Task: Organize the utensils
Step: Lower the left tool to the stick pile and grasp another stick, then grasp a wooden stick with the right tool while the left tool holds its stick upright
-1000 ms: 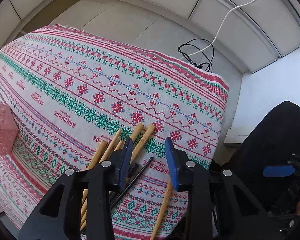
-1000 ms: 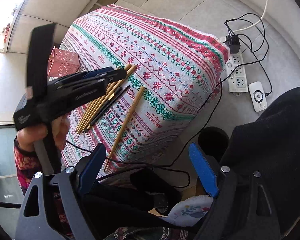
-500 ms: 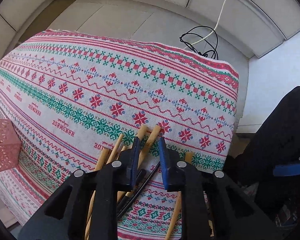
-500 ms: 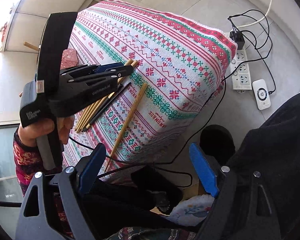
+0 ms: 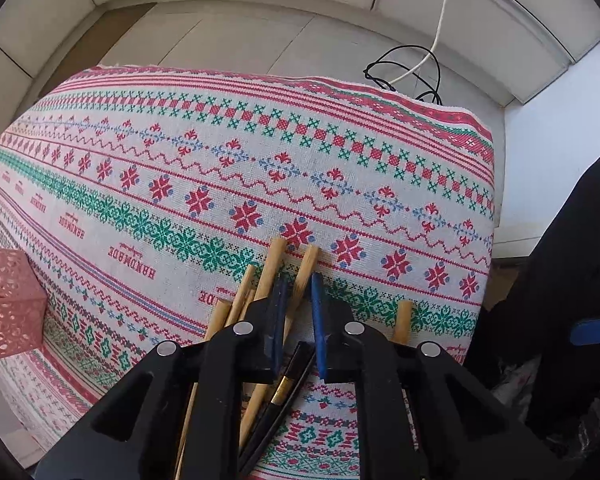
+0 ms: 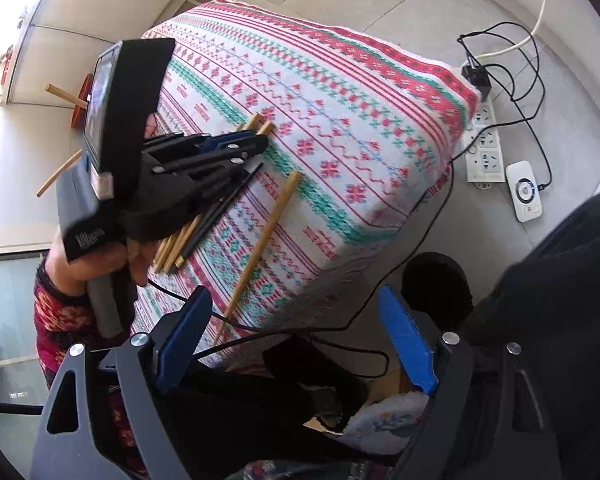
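"HANDMADE" woven along the tablecloth (image 5: pixel 132 256); left claw (image 5: pixel 300 312) just narrowed around a bamboo chopstick (image 5: pixel 305 270), right claw (image 6: pixel 296 340) wide, empty.

Left gripper (image 5: pixel 300 292) lower, narrower around chopstick (image 5: pixel 305 270).

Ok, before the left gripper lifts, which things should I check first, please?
1. Only one wooden chopstick sits between the left gripper jaws: ok.
2. Grip is firm: cannot tell; the jaws have just been closing around it.
3. Black chopsticks are clear of the jaws: cannot tell, they run under the gripper.
4. Right gripper is open, empty and off the table: ok.
5. Lone chopstick lies apart from the pile: ok.
6. Pink holder stands on the cloth: ok.
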Demonstrator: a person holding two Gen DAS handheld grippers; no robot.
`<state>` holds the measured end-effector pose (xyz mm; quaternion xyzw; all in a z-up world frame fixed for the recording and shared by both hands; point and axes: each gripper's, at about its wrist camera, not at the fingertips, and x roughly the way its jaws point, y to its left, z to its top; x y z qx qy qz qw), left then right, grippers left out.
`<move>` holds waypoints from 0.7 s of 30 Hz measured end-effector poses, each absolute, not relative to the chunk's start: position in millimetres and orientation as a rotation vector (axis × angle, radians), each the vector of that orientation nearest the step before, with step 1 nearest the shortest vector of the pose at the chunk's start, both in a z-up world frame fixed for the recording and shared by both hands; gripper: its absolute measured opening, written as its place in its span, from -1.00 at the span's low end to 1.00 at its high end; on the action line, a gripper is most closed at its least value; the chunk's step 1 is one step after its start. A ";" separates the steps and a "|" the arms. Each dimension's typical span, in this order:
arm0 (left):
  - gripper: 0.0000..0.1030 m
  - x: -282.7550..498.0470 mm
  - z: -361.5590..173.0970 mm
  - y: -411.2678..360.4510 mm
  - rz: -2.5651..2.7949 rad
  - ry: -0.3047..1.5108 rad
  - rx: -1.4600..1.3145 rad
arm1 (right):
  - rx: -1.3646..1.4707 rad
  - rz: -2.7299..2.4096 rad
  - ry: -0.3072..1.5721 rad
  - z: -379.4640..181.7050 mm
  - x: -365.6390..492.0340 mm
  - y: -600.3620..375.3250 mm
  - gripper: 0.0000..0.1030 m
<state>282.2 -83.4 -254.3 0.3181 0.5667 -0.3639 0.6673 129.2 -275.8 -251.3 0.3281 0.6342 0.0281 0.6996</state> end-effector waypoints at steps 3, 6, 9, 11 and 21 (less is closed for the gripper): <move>-0.83 282.2 -251.4 -78.2 -0.807 1.223 0.735 | 0.723 0.046 1.394 -254.4 138.1 -266.8 0.61; -0.87 286.2 -230.1 -53.2 -0.788 1.180 0.705 | 0.758 0.032 1.410 -265.8 147.3 -258.6 0.61; -0.87 287.0 -203.9 -35.7 -0.758 1.120 0.671 | 0.785 0.003 1.411 -275.0 156.7 -252.6 0.54; -0.88 285.4 -183.1 -21.3 -0.732 1.072 0.642 | 0.787 -0.026 1.401 -277.9 163.2 -249.4 0.46; -0.88 264.0 -104.4 65.4 -0.545 0.901 0.513 | 0.660 -0.123 1.449 -289.2 193.2 -213.4 -0.49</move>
